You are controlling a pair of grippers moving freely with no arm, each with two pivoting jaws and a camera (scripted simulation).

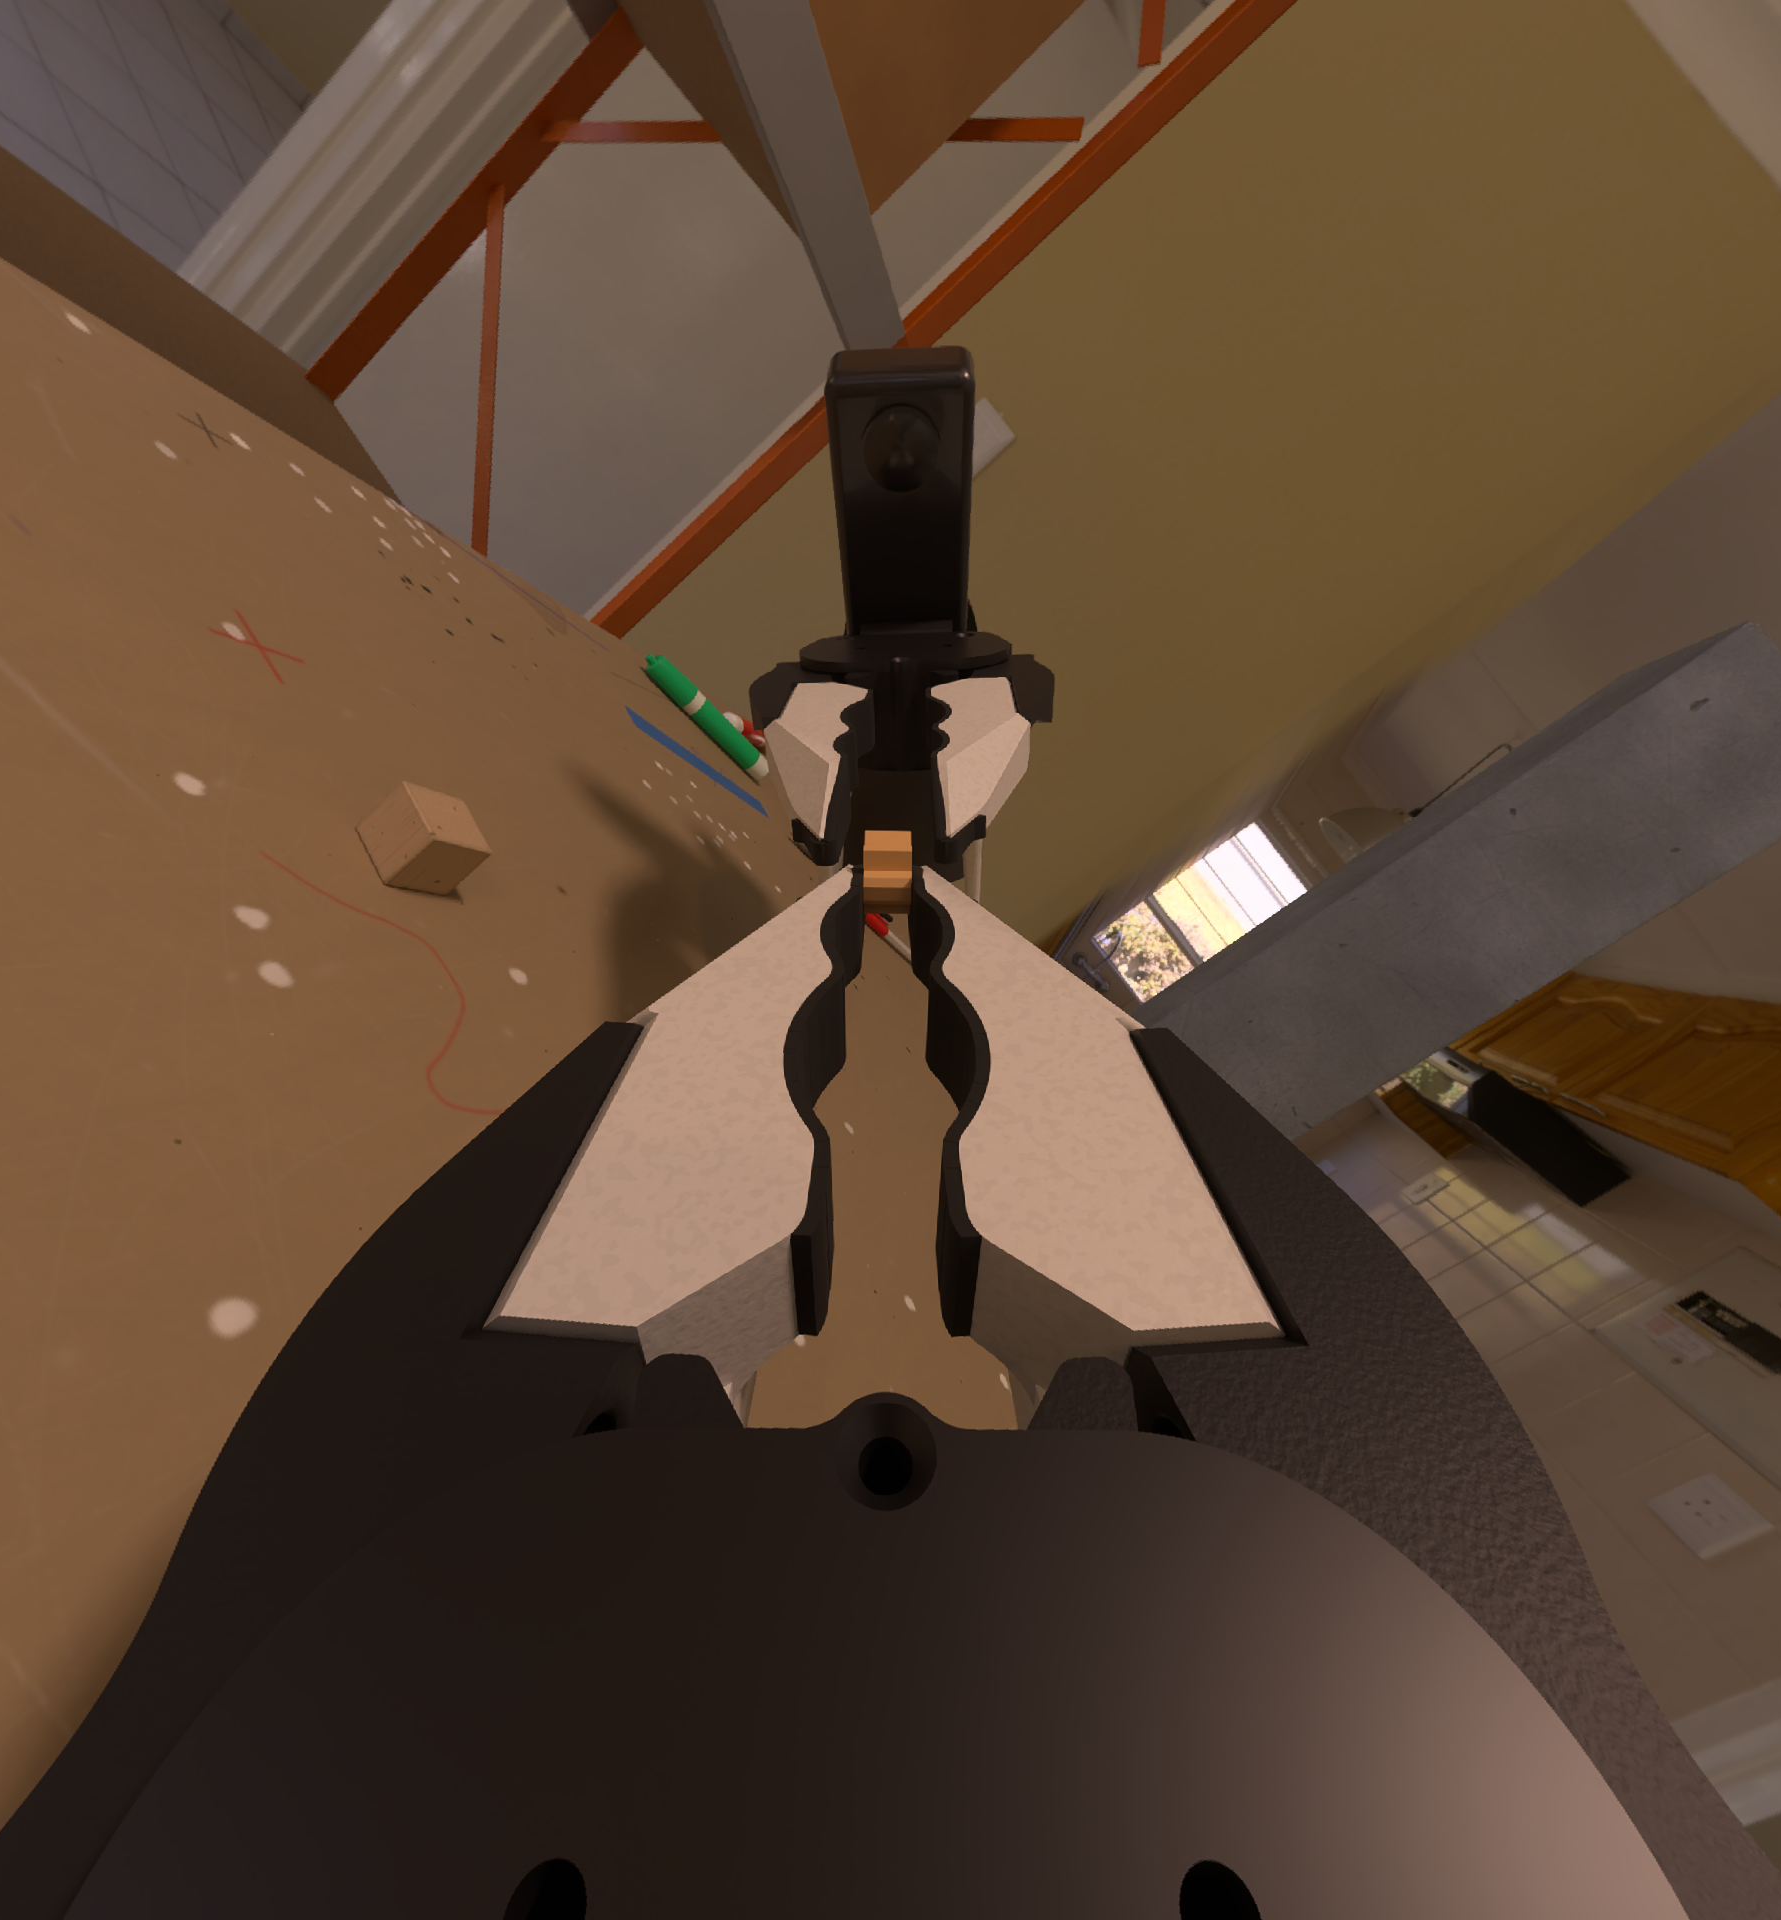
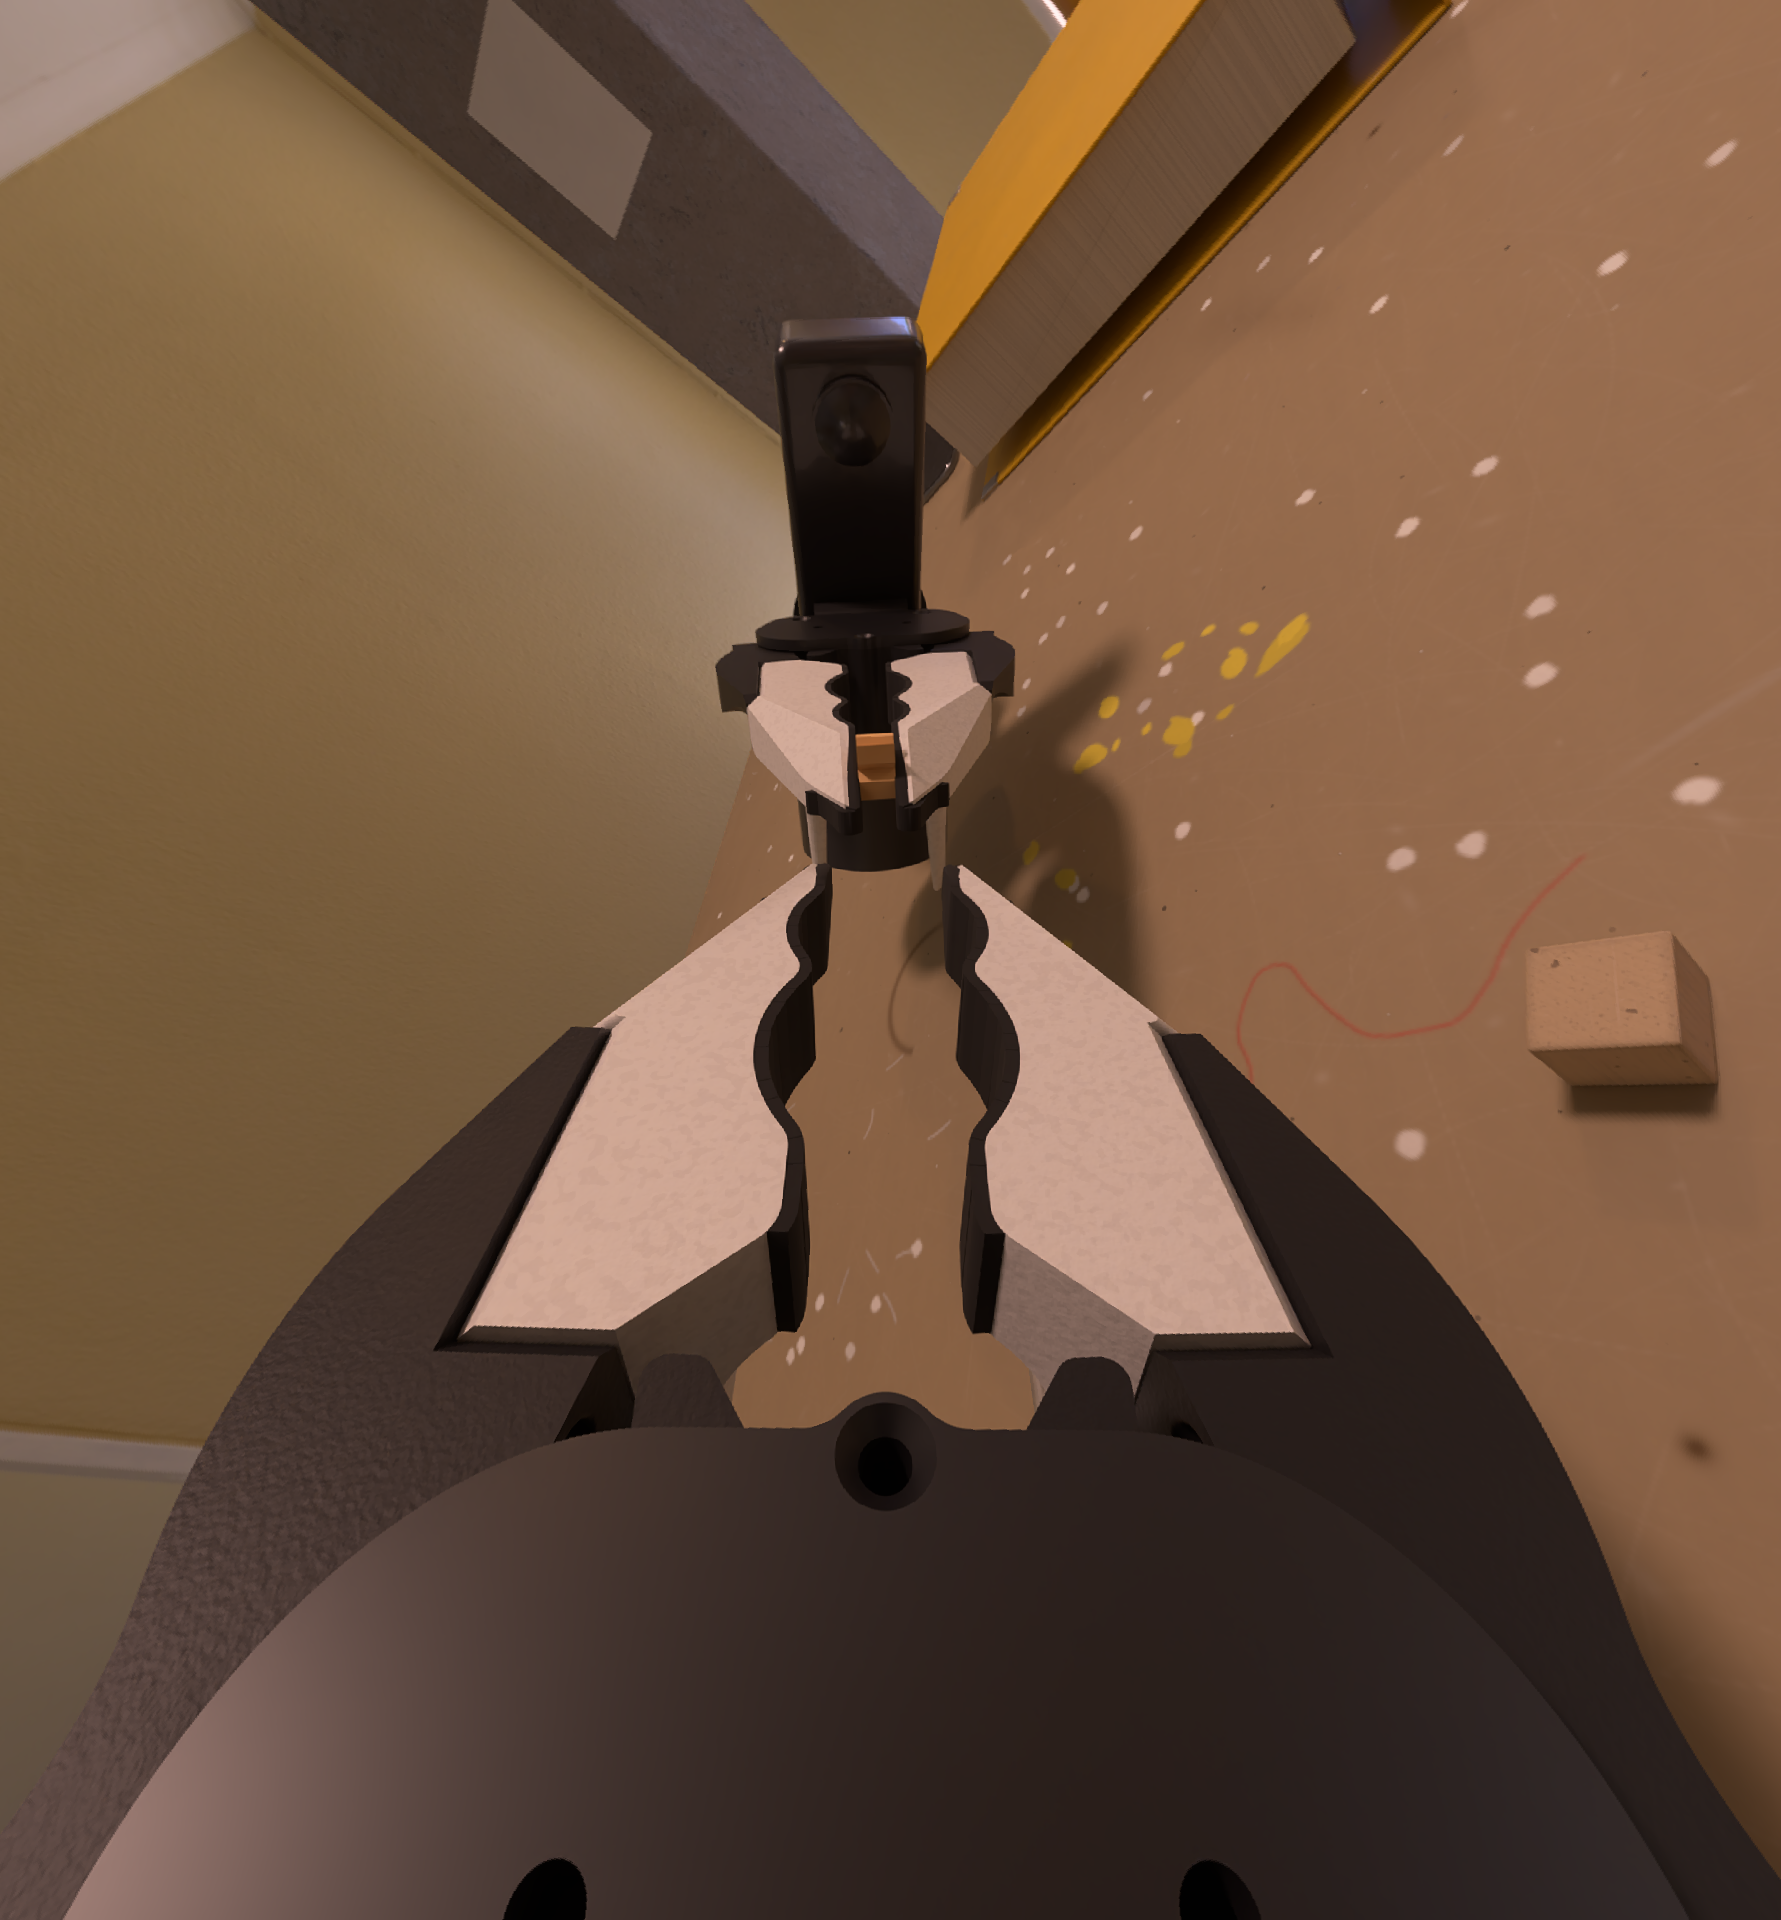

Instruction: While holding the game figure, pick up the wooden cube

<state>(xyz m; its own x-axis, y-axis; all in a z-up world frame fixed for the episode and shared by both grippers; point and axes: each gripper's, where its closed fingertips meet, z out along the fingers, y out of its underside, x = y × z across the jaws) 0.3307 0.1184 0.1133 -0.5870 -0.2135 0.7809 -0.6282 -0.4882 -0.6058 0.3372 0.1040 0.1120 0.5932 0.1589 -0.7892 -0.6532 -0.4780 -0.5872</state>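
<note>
My left gripper point(image 1: 886, 894) is shut on the game figure point(image 1: 888, 871), a small orange-tan piece pinched at its fingertips. The wooden cube point(image 1: 424, 836) is a pale block that sits on the brown table point(image 1: 138, 1091), to the left of this gripper and apart from it. My right gripper point(image 2: 886, 883) is open and empty, and it faces the left gripper tip to tip. In the right wrist view the cube point(image 2: 1618, 1008) lies to the right, and the left gripper point(image 2: 873, 821) shows ahead with the figure point(image 2: 873, 774) in it.
A green marker point(image 1: 709, 717) lies on the table beyond the cube, by a blue stripe point(image 1: 694, 758). A yellow-edged board point(image 2: 1125, 187) stands at the table's far side. The speckled table point(image 2: 1385, 1351) ends close beside both grippers.
</note>
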